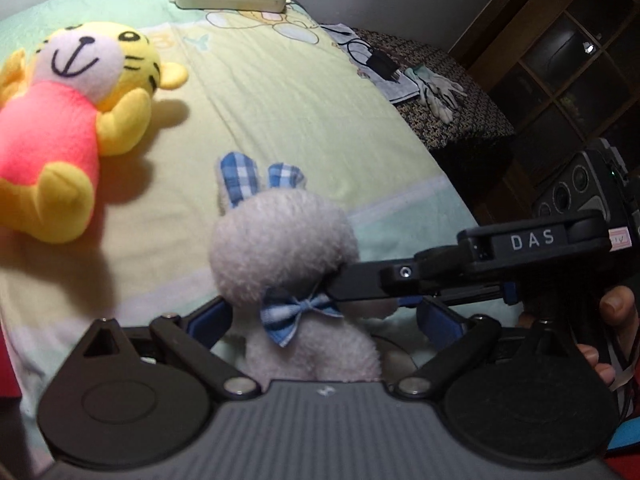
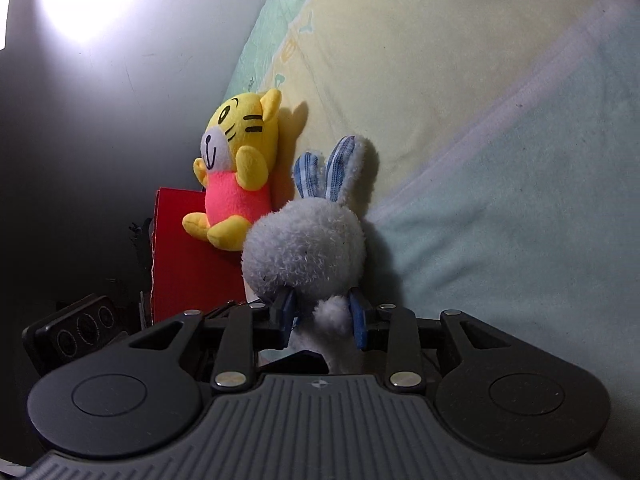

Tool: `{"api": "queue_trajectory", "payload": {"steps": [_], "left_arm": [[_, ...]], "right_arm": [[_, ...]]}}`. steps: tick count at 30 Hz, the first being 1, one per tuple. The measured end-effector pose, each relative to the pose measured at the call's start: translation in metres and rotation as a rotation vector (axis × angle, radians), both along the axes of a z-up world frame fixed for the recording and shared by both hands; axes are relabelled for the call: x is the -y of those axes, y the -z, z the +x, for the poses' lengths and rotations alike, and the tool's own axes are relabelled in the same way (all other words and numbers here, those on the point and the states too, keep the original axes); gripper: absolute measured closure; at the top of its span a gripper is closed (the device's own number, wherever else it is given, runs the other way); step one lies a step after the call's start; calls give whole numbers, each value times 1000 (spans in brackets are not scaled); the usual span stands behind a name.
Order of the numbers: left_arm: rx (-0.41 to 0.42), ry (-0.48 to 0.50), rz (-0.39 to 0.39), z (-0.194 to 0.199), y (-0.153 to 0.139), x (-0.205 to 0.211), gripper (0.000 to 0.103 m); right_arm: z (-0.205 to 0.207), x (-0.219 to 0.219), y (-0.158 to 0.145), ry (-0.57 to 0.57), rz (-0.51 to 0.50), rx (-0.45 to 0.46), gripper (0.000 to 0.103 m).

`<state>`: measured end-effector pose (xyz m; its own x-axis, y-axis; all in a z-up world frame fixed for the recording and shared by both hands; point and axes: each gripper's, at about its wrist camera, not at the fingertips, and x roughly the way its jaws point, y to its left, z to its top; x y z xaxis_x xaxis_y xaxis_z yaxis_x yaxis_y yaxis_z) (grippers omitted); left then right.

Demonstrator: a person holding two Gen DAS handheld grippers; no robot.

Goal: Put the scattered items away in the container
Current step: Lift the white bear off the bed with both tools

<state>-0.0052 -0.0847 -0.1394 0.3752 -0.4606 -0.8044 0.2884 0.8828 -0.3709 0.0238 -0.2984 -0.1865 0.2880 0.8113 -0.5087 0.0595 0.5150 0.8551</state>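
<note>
The right tongs (image 2: 322,316) pinch the fluffy grey plush rabbit with blue checked ears (image 2: 304,248) at its neck, while the left tongs (image 1: 322,320) stand wide open around it, above the bed (image 1: 304,120).

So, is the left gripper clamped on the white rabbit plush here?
No. The left gripper stands wide open around the rabbit plush; the right gripper pinches it below the head.
</note>
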Motion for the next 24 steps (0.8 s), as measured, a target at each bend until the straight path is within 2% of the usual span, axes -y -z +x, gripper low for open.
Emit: {"api": "queue_trajectory", "payload": {"steps": [3,4,8,14,18,20,21,24], "left_arm": [[56,-7,49,-2,-3,4,5],[60,-10,63,0,-2,6,5],[31,-33,81,8,10,9,5],[31,-68,109,9,19,9,5],[53,-53,123,6,19,11,8],[65,-37,122,3,16,11,9],[70,-26,117,1,15,11,9],[88,-14,129,-5,13,14,9]], "right_arm": [[1,-1,-5,16,-6,35,66],[1,-2,-8,12,-32,54,62],[4,-10,-11,-7,-101,135,53],[11,-15,2,5,-82,135,46],[11,-13,5,14,-74,115,49],[11,-10,4,17,-56,109,57],[8,-8,3,17,-31,102,66],[4,-10,0,14,-36,91,67]]}}
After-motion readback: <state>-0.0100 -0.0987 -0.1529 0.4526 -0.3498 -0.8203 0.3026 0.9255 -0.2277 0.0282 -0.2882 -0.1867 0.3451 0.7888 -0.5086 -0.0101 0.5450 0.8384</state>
